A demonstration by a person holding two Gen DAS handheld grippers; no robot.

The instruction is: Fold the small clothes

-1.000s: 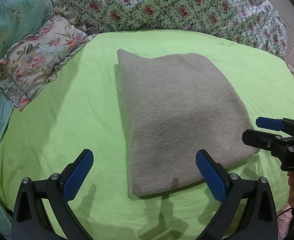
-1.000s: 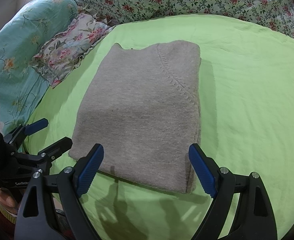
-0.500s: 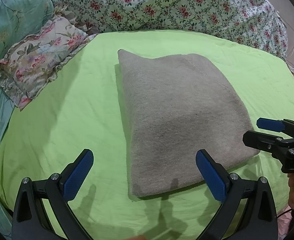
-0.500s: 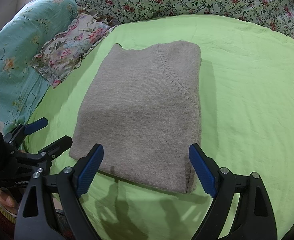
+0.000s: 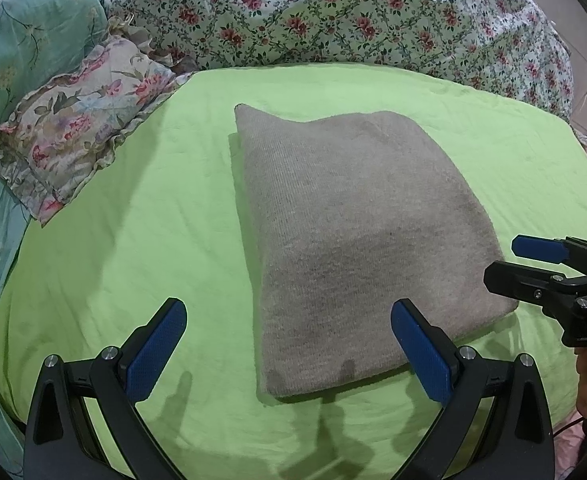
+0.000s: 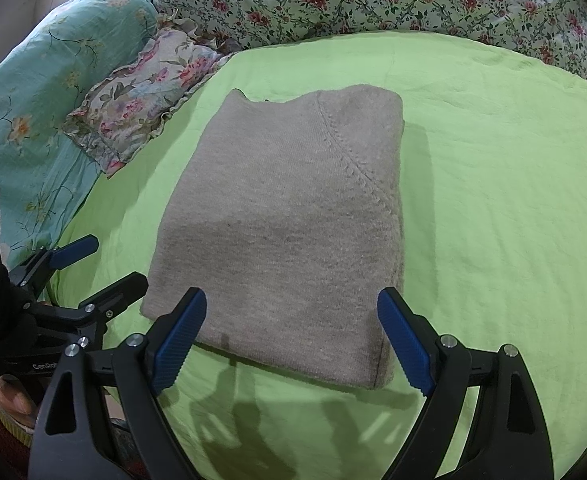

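The left gripper (image 5: pixel 287 346) stands wide open and empty, its blue pads (image 5: pixel 155 350) spread to either side of the near left corner of the folded grey sweater (image 5: pixel 353 240), which lies flat just ahead of it on the green sheet (image 5: pixel 133 248). The right gripper (image 6: pixel 291 340) is likewise spread wide and holds nothing, its fingertips framing the sweater's near edge, with the near right corner just inside its right pad. Each gripper shows at the edge of the other's view, close beside the sweater's near corners but apart from the cloth. The sweater is a neat rectangle with a raised seam running diagonally across its far right part. Bare sheet lies open to the left of the left gripper and wider still to the right of the right one. Farther to the left a ruffled floral pillow (image 5: pixel 77 132) rests at the sheet's edge against a teal quilt (image 6: pixel 41 92). Beyond the sweater's far edge a band of green sheet runs up to a rose-patterned quilt (image 5: pixel 333 16) heaped across the back.
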